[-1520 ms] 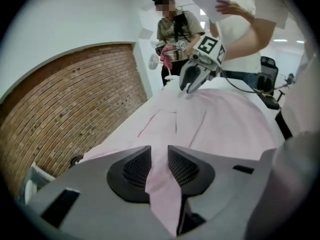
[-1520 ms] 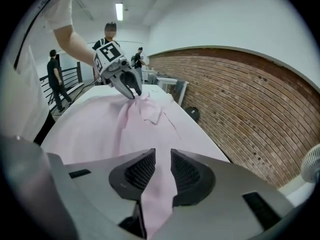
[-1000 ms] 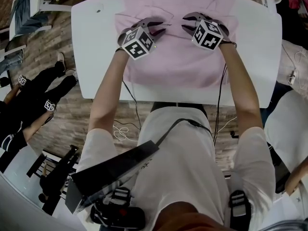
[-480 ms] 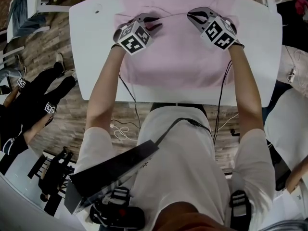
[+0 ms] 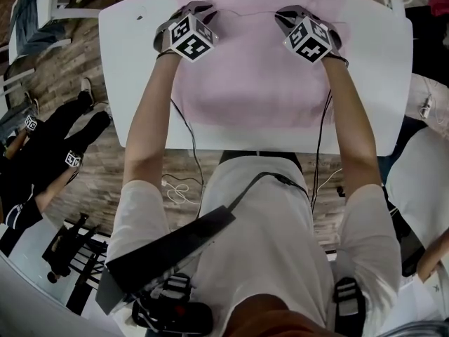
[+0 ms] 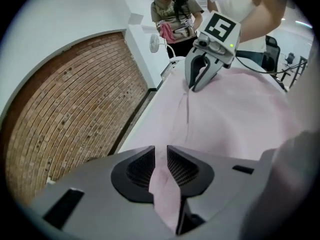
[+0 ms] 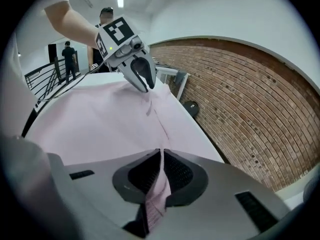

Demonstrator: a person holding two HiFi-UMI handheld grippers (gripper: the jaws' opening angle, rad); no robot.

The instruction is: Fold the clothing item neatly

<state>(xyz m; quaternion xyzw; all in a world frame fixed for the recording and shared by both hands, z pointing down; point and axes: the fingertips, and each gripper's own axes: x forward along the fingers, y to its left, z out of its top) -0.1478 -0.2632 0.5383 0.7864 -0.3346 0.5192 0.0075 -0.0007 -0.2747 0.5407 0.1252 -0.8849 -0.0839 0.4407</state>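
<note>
A pink garment (image 5: 259, 76) lies spread on the white table (image 5: 372, 62). Both grippers are near its far edge. My left gripper (image 5: 202, 10) is shut on a pinch of the pink cloth, which shows between its pads (image 6: 142, 166) in the left gripper view. My right gripper (image 5: 284, 17) has just been closing, and its jaws are shut on a thin fold of the same cloth (image 7: 159, 181). A taut crease runs between the two grippers. Each gripper view also shows the other gripper: the right gripper (image 6: 199, 81) and the left gripper (image 7: 143, 81), both pinching the cloth.
The table's edges lie close on all sides of the garment. People in dark clothes (image 5: 42, 153) sit on the wooden floor at the left. A cable (image 5: 179, 188) hangs below the near edge. A person (image 6: 172, 14) stands beyond the table's end.
Both grippers have moved away from me towards the table's far edge, the left one also going left. The right jaws have shut on the cloth, and a crease now stretches between the grippers.
</note>
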